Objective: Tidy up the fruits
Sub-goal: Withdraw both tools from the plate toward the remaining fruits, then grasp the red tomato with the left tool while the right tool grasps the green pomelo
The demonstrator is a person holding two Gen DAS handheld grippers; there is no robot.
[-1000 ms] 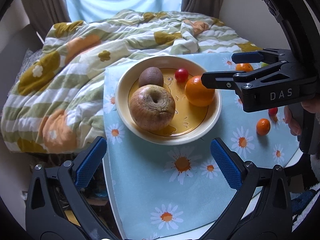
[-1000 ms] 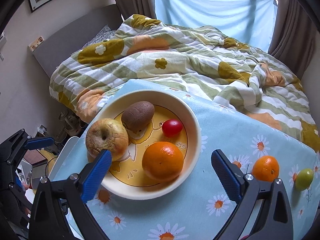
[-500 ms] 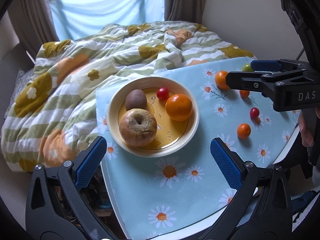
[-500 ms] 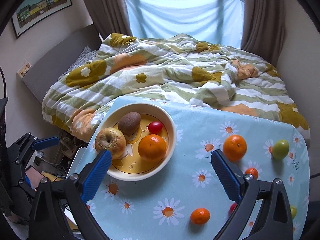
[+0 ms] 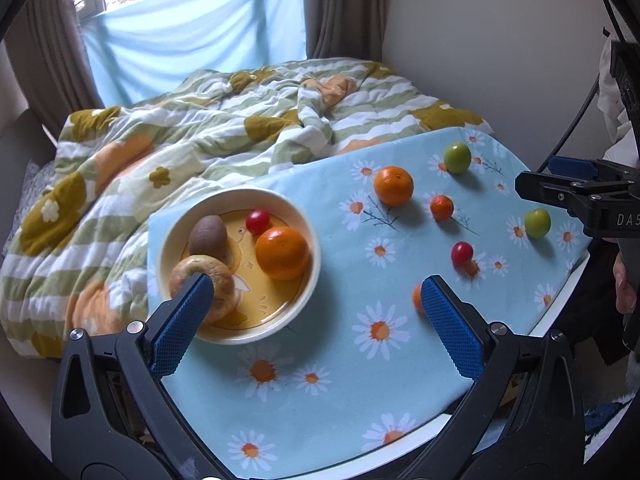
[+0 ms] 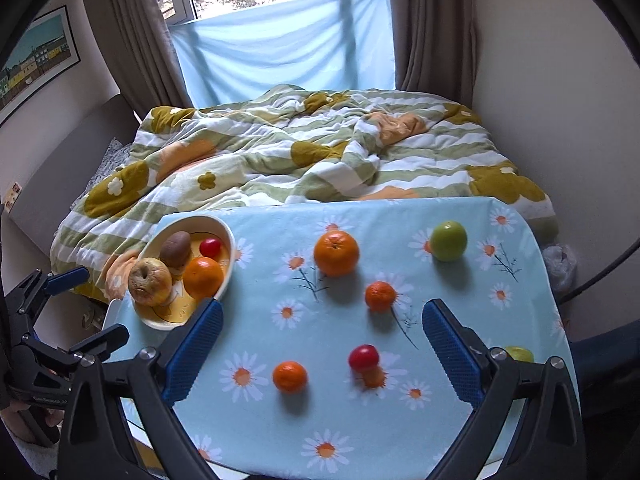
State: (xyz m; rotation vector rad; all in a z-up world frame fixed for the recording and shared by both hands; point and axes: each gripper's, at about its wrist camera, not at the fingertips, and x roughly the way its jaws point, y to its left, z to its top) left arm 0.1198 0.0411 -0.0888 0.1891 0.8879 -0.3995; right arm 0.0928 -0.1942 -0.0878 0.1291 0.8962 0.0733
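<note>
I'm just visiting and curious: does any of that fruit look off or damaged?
Yes. The apple in the bowl looks wrinkled and brown-blotched, as if old. The other fruit looks sound, though several pieces lie loose on the tablecloth.

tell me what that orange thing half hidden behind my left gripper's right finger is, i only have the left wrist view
Observer: The right wrist view shows it whole. It is a small round orange mandarin, lying loose on the daisy-print blue tablecloth, apart from the other fruit.
Operator: ok and is the right gripper holding anything, i only see it side on
Observer: No. The right gripper is wide open and empty.
</note>
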